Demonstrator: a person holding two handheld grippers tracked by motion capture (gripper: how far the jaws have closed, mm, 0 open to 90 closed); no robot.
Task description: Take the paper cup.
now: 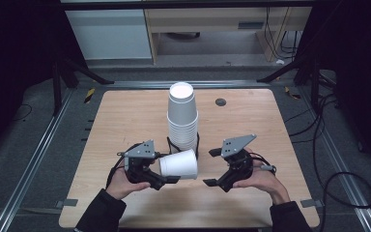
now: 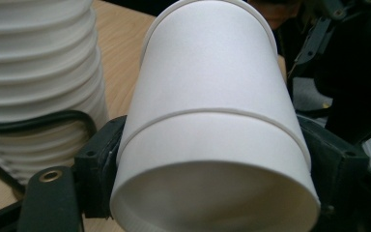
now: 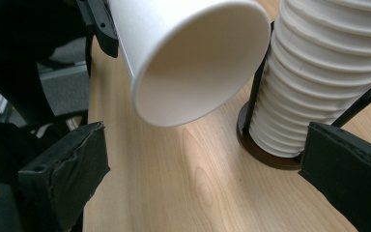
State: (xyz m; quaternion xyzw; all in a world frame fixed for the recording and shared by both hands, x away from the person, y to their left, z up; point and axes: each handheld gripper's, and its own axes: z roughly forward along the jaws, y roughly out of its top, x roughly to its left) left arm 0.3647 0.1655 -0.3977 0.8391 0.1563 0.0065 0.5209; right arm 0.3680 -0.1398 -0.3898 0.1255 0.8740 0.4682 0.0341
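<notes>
A single white paper cup (image 1: 178,164) lies on its side just above the table, and my left gripper (image 1: 170,167) is shut on it near its base. In the left gripper view the cup (image 2: 207,96) sits squeezed between the two black pads (image 2: 99,164). Its open mouth (image 3: 198,67) faces my right gripper (image 1: 211,167), which stands open a short way to the right with nothing between its pads (image 3: 72,169). Just behind them a tall stack of upside-down white cups (image 1: 182,116) rises in a black wire holder (image 3: 265,154).
The wooden table (image 1: 125,125) has a small dark grommet (image 1: 221,102) at the back right of the stack. Metal rails and black frame legs run along the floor on both sides, with cables (image 1: 338,179) trailing at the right.
</notes>
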